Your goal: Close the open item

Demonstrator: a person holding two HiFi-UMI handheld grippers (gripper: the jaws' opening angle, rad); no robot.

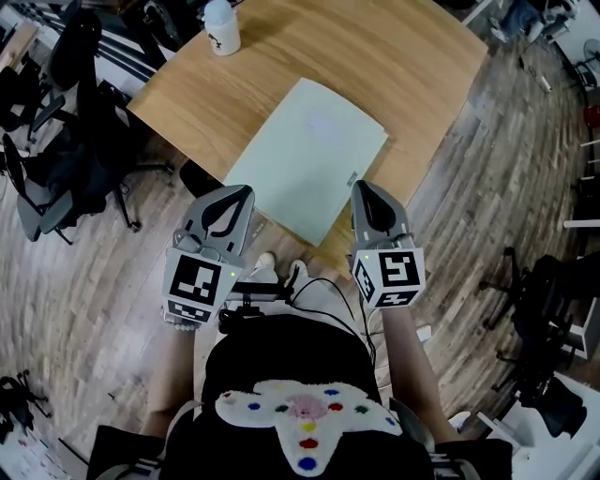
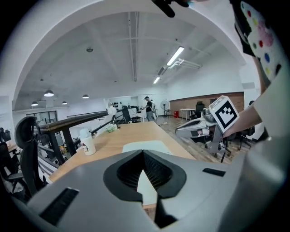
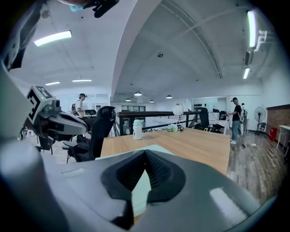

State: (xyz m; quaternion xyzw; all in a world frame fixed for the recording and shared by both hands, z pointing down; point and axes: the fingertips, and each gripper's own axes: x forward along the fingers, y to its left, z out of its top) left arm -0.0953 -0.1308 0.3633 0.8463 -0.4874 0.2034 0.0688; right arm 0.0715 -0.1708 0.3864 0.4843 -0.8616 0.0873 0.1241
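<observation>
A pale green folder (image 1: 309, 159) lies flat and closed on the wooden table (image 1: 422, 66), reaching almost to the near edge. My left gripper (image 1: 246, 191) hovers at the folder's near left corner with its jaws together and nothing between them. My right gripper (image 1: 362, 186) hangs beside the folder's near right edge, also shut and empty. In the left gripper view the folder (image 2: 146, 146) shows just past the closed jaw tips (image 2: 144, 154). Through the right gripper's closed jaws (image 3: 145, 154) a strip of the folder (image 3: 141, 188) is visible.
A white bottle (image 1: 221, 26) stands at the table's far left corner. Black office chairs (image 1: 66, 159) crowd the floor to the left. Cables and dark equipment (image 1: 548, 309) lie on the floor at right. People stand far off in the room (image 3: 235, 118).
</observation>
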